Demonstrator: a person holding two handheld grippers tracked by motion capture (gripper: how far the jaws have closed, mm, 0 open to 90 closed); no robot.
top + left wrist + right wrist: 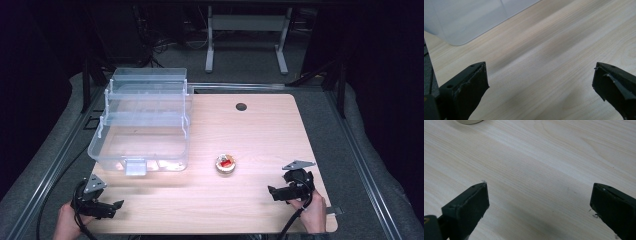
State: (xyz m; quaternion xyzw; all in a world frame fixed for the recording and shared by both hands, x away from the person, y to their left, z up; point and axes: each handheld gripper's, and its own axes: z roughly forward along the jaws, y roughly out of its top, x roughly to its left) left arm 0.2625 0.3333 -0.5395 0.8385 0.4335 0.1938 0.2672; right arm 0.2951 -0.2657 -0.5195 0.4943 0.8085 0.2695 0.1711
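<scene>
A clear plastic storage box (142, 120) with tiered trays stands on the left half of the wooden table (260, 135); its frosted corner (461, 22) is at the top left of the left gripper view. A small round dish with something red in it (225, 164) sits near the table's middle; its pale rim (469, 121) peeks in at the top of the right gripper view. My left gripper (116, 206) rests at the near left corner, jaws wide apart over bare wood (540, 82). My right gripper (274, 192) sits at the near right, open with nothing between its jaws (539, 205).
A round cable hole (241, 106) lies near the table's far edge. Grey padded flooring and metal rails (360, 150) flank the table. A white desk frame (247, 35) stands behind in the dark.
</scene>
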